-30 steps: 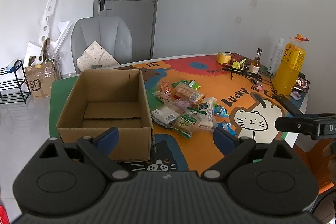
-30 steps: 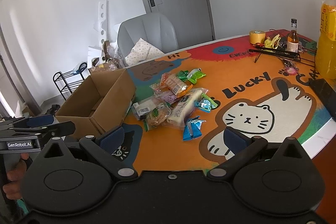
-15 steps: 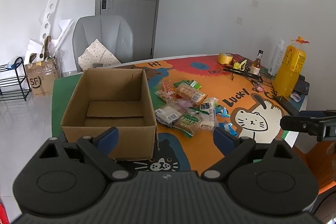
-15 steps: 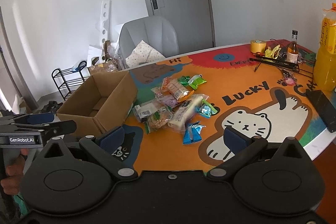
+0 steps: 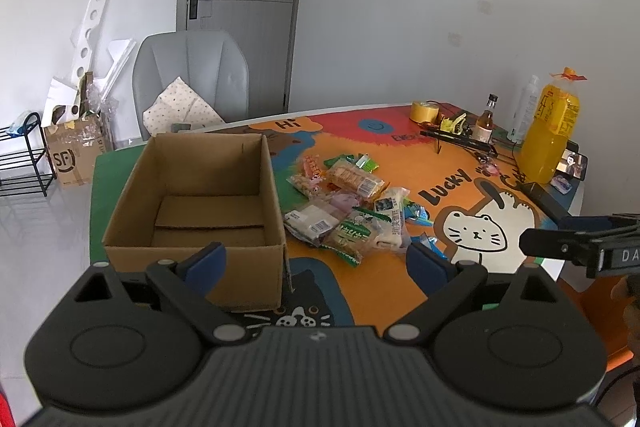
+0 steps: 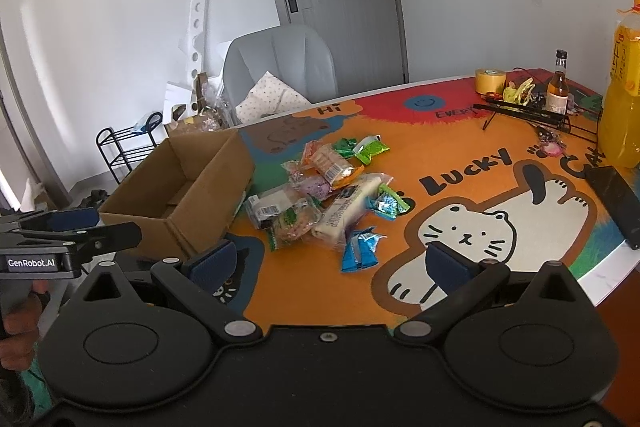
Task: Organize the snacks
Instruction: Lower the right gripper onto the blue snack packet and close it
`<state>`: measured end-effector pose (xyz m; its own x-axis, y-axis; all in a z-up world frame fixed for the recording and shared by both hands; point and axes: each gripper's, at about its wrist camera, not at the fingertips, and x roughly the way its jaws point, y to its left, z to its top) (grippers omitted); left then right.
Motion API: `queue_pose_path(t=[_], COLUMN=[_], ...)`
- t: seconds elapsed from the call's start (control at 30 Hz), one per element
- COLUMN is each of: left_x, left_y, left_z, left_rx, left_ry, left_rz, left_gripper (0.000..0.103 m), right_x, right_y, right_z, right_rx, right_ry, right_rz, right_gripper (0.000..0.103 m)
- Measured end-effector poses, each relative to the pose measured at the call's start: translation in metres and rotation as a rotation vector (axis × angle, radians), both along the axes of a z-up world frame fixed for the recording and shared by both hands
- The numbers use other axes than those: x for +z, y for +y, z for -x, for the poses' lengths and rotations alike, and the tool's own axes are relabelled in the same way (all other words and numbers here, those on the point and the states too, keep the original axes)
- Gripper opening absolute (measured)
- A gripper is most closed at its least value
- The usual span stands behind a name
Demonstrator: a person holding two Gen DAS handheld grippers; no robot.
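An open, empty cardboard box (image 5: 208, 195) stands on the left of the colourful table mat; it also shows in the right wrist view (image 6: 188, 187). A pile of several wrapped snacks (image 5: 352, 207) lies just right of the box, also in the right wrist view (image 6: 328, 195). My left gripper (image 5: 316, 263) is open and empty, held above the table's near edge in front of the box. My right gripper (image 6: 328, 259) is open and empty, held near the front edge right of the pile.
A large orange drink bottle (image 5: 554, 131), a small brown bottle (image 5: 486, 123), a yellow tape roll (image 5: 424, 111) and a black rack (image 5: 460, 141) stand at the far right. A phone (image 6: 616, 203) lies near the right edge. A grey chair (image 5: 192, 83) stands behind the table.
Both grippers have risen and pulled back slightly; the box and snacks look a little farther and lower in view. Nothing on the table has moved.
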<state>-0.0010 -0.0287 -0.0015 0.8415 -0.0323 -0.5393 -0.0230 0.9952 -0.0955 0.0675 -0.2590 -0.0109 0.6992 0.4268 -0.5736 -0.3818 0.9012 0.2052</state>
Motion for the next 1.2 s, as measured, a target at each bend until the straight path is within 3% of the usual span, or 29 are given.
queue_pose_path(t=[0.53,0.87,1.2], left_x=[0.000,-0.023,-0.046], left_y=[-0.035,-0.052,-0.057], left_z=[-0.033,-0.062,-0.075], left_rx=[0.003,0.020,0.101], left_ry=[-0.048,-0.009,0.017], left_rz=[0.006,0.048,0.076], left_gripper=[0.095,0.095,0.096], right_x=[-0.023,-0.049,-0.070], right_y=[-0.031,-0.042,-0.041], right_z=[-0.035,-0.063,-0.081], right_rx=[0.009,0.022,0.067], right_ry=[-0.016,0.001,-0.001], right_rz=[-0.077,-0.111,-0.128], right_gripper=[0.103,0.103,0.103])
